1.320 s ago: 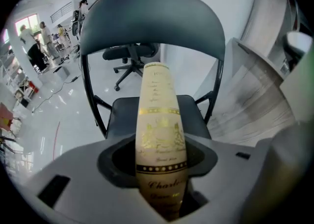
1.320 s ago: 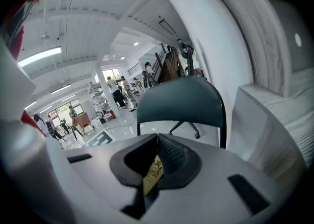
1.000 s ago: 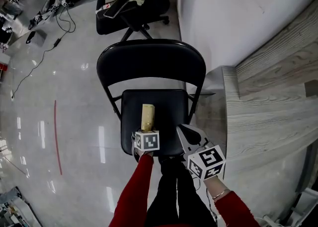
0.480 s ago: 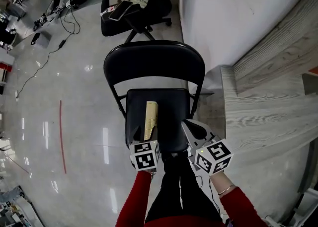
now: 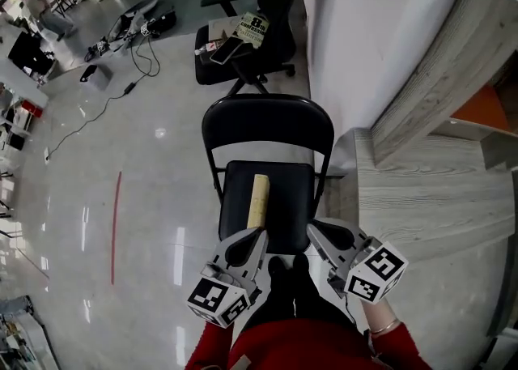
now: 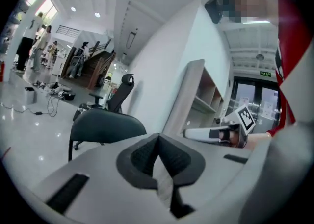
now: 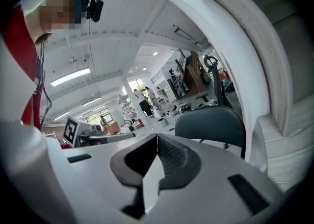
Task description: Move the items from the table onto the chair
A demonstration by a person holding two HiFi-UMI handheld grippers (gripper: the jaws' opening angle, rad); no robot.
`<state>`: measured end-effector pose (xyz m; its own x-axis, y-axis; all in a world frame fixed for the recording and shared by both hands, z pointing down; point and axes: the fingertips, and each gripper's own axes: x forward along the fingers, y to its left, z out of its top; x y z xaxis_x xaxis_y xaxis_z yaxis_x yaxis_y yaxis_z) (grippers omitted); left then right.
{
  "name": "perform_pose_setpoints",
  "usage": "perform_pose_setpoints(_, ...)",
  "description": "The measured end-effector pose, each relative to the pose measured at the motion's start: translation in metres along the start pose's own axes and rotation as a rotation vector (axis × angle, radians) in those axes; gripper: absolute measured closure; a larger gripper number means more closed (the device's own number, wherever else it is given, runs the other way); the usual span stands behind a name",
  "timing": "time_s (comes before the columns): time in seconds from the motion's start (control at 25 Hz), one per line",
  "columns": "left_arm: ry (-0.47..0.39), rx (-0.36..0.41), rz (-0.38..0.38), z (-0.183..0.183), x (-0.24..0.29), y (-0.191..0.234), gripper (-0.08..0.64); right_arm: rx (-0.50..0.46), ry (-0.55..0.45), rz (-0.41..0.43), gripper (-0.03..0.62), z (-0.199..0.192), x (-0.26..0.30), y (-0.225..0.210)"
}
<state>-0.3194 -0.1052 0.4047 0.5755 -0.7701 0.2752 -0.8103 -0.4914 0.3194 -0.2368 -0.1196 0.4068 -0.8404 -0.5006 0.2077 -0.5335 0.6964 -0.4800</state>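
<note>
A long tan block (image 5: 258, 201) lies lengthwise on the seat of the black folding chair (image 5: 293, 197), and nothing touches it. My left gripper (image 5: 256, 236) hangs over the seat's near edge, just short of the block. Its jaws have just been closing, and in the left gripper view the left gripper (image 6: 158, 137) is shut with nothing between the pads. My right gripper (image 5: 316, 231) is beside it at the seat's right front corner. In the right gripper view the right gripper (image 7: 157, 137) is also shut and empty. Both point nearly level past the chair back (image 6: 105, 126).
A grey wooden table (image 5: 421, 198) stands to the right of the chair, against a white wall (image 5: 364, 28). Behind the folding chair is an office chair (image 5: 217, 65) with papers on it. Cables (image 5: 121, 77) and a red line (image 5: 116, 227) lie on the glossy floor.
The left gripper let go of the tan block, which stays on the seat. Both grippers rose and drew back toward me, and the left jaws went from open to shut.
</note>
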Motion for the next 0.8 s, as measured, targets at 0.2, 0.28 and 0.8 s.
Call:
perform_pose_setpoints(0.2,-0.009,0.131,-0.094,0.019,-0.007,-0.038,0.552,-0.046,-0.037,0.001,0.580,0.010,-0.017,0.027)
perform_pose_setpoints(0.28,-0.015,0.144,-0.115,0.022,-0.008,-0.047,0.552,-0.057,-0.049,0.002,0.580,0.011,-0.022,0.034)
perform_pose_setpoints(0.8,-0.019,0.126,-0.071,0.023,-0.013,-0.048,0.552,-0.135,-0.061,0.025,0.580,0.016,-0.030,0.046)
